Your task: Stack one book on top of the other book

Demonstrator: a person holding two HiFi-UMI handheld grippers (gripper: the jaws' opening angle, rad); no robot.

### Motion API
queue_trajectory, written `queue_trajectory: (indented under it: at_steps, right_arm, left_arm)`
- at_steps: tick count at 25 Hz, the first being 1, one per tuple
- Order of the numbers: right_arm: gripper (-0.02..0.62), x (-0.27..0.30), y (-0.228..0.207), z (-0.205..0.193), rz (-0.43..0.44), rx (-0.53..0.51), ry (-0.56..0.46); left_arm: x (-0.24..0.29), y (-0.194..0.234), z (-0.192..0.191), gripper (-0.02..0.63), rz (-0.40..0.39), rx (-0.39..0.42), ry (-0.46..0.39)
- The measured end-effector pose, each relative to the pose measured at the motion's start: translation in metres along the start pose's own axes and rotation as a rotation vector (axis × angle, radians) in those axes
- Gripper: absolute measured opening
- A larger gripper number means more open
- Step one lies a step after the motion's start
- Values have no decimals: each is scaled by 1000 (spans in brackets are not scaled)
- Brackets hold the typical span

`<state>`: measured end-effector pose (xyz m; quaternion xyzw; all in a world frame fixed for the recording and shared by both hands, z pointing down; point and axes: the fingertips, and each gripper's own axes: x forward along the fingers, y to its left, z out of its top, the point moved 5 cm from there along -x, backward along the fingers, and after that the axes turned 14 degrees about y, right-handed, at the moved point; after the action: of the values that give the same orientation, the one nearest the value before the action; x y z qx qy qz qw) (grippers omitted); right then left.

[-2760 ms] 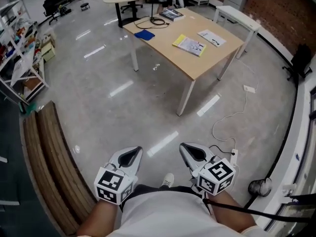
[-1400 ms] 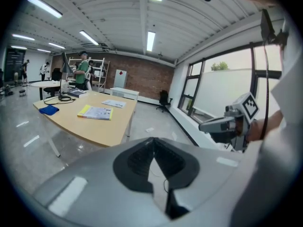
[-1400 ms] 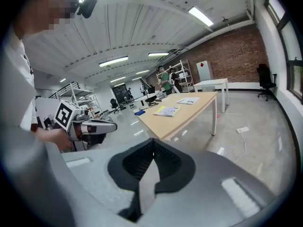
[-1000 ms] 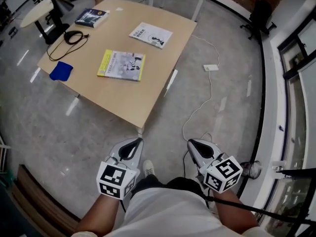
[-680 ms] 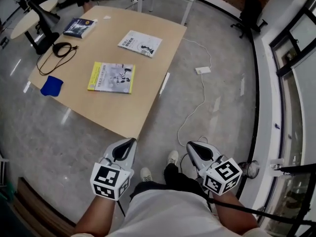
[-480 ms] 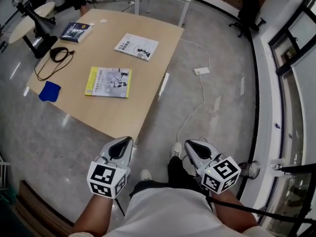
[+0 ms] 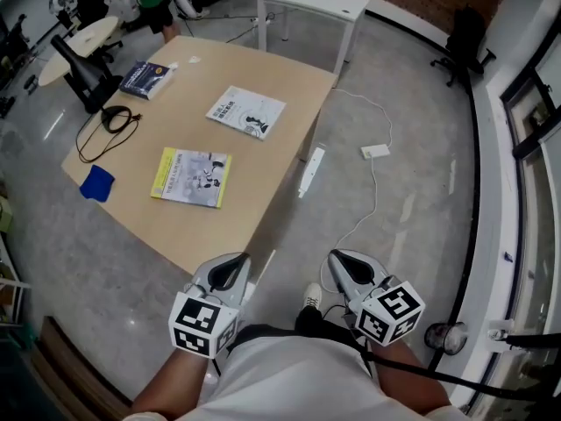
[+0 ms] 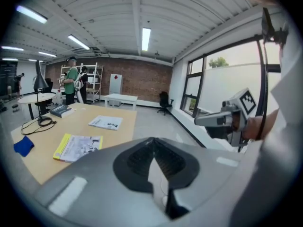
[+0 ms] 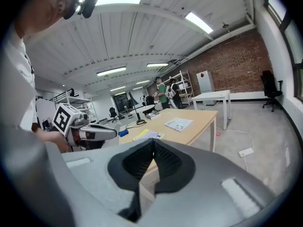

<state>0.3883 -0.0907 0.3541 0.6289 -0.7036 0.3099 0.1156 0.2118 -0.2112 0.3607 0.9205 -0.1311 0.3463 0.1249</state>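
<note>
A yellow-edged book (image 7: 191,176) lies flat on the wooden table (image 7: 175,226), and a white book (image 7: 246,111) lies further back toward the table's far right edge. Both also show in the left gripper view: yellow book (image 8: 78,146), white book (image 8: 106,122). My left gripper (image 7: 233,263) is shut and empty, just off the table's near corner. My right gripper (image 7: 338,259) is shut and empty too, over the floor to the right of the table. In the right gripper view the two books are the yellow one (image 9: 144,135) and the white one (image 9: 178,124).
On the table also lie a dark book (image 7: 147,78) at the far left, a black coiled cable (image 7: 112,123) and a blue cloth (image 7: 96,183). A power strip (image 7: 375,152) with white cord lies on the floor. A white table (image 7: 311,0) stands behind. People stand at the shelves (image 8: 73,85).
I have walked closer: the table has grown and slid toward my grippers, its near corner now right by the left gripper. Both grippers stay shut and empty.
</note>
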Motion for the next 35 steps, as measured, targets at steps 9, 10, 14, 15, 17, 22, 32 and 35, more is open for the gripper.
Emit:
queue_trajectory:
  at_steps: [9,10,14,15,17,22,32,35]
  right_arm:
    - [2,-49,-122,15,-86,-15,-74]
    - [2,-54,-136,14,-99,-10,-79]
    - [2,-72,-174,7,-170,1,-87]
    - [2,-75,-178,5,-183,8,-91]
    - [2,-79,-188,4,-198,23,-100]
    - [2,-69,-212,6,-202,44,-99]
    - [2,-9,-265,68,-170,-13,-43]
    - [2,22,-284,108,-143,-62,-30]
  left_arm:
    - [93,-68,82,5,-24,129,10]
    - [104,-77,90,5,-33,141,11]
    - [134,-109,115,5,-98,206,28]
    - [139,-114,119,5,-113,223,35]
    - [149,-119,127,5,-131,238,49]
    - [177,-113,148,5,-144,228,58]
    - [238,-53,198,5,-138,168,8]
    - [252,-16,223,5,-99,136,-18]
